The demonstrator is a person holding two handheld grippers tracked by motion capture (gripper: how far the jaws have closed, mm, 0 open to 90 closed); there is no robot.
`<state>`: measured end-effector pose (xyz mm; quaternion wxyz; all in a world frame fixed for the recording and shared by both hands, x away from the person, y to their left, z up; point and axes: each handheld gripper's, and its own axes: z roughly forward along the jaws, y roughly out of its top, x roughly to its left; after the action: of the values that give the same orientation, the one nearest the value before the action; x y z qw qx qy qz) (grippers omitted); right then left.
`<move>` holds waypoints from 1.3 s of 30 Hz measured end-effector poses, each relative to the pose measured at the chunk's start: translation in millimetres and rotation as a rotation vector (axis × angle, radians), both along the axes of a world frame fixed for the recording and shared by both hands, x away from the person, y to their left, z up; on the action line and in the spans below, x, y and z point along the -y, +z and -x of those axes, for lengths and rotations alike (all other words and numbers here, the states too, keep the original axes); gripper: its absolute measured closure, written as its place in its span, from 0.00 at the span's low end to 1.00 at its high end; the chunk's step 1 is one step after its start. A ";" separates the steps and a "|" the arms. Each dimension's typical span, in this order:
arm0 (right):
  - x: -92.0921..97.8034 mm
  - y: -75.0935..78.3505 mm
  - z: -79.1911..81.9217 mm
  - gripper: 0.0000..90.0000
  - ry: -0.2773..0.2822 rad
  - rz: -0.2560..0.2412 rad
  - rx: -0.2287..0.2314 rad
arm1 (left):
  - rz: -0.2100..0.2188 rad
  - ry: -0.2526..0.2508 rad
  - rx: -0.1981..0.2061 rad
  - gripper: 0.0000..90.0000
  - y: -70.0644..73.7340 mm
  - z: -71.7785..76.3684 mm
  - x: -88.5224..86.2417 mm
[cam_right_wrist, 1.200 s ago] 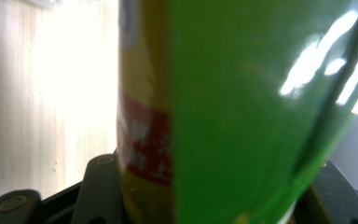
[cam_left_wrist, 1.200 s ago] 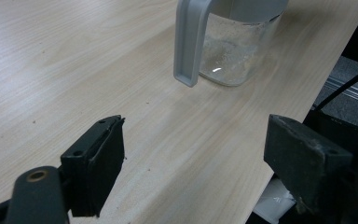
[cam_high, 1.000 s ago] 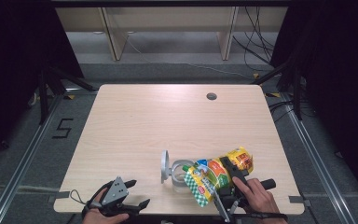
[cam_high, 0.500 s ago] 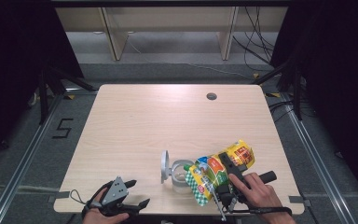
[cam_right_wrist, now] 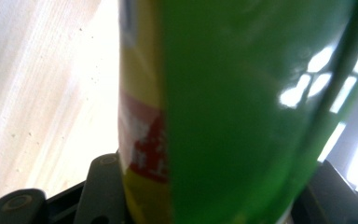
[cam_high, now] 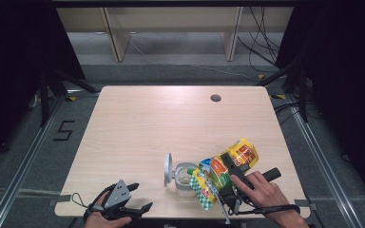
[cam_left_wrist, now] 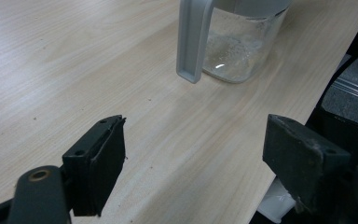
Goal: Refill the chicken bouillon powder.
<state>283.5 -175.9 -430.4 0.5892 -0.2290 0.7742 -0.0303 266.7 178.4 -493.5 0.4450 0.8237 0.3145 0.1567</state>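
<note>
High view: the right gripper [cam_high: 229, 176] grips a yellow-green bag [cam_high: 221, 173], tilted with its lower end over the open jar [cam_high: 185, 176] near the tabletop's [cam_high: 138, 123] front edge. The jar's lid [cam_high: 168, 168] stands on edge just beside it. The left gripper [cam_high: 123, 202] rests apart at the front left.

Left gripper view: its jaws stand wide open and empty; the jar looks empty beyond them.

Right gripper view: the jaws are clamped on the bag, close up.

Judgement: opening is done; pouring into the jar seems about to begin, with closing left.
</note>
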 end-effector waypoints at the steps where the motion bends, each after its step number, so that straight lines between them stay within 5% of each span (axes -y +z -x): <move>1: -1.6 4.6 -0.3 0.57 0.004 0.060 0.012 | 0.060 0.002 -0.006 0.23 -1.2 1.0 1.8; 3: -1.9 3.6 -0.6 0.57 0.004 0.042 0.007 | 0.058 0.002 -0.006 0.23 -1.1 1.0 1.8; 5: -3.3 7.3 -1.2 0.57 0.010 0.096 0.018 | 0.025 -0.006 -0.016 0.23 0.8 1.0 0.2; 9: -5.3 9.4 -1.9 0.57 0.019 0.115 0.033 | -0.001 -0.013 -0.007 0.23 1.7 0.5 -1.3; 12: -6.0 11.8 -2.9 0.57 0.036 0.159 0.050 | 0.024 -0.015 -0.008 0.22 1.7 1.1 -0.5; 16: -6.1 12.2 -3.2 0.58 0.044 0.160 0.044 | 0.032 -0.012 -0.010 0.22 1.7 1.6 0.8; 19: -6.5 13.0 -2.6 0.58 0.044 0.164 0.047 | 0.007 -0.027 0.010 0.22 2.3 -0.4 -0.8; 28: -6.0 14.8 -2.4 0.58 0.035 0.172 0.048 | 0.031 -0.010 -0.010 0.22 1.3 1.6 1.0; 29: -7.8 17.6 -3.9 0.58 0.049 0.202 0.049 | 0.015 -0.027 0.009 0.22 2.0 -0.1 -0.2; 36: -8.7 19.9 -9.2 0.58 0.075 0.224 0.041 | 0.031 -0.009 -0.011 0.22 1.3 1.6 1.0; 39: -8.3 20.7 -12.8 0.58 0.088 0.218 0.039 | 0.013 -0.028 0.010 0.22 2.0 0.1 -0.2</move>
<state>296.3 -167.5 -409.8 0.5766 -0.3247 0.7439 -0.0928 266.6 178.7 -491.4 0.4541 0.8243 0.3017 0.1525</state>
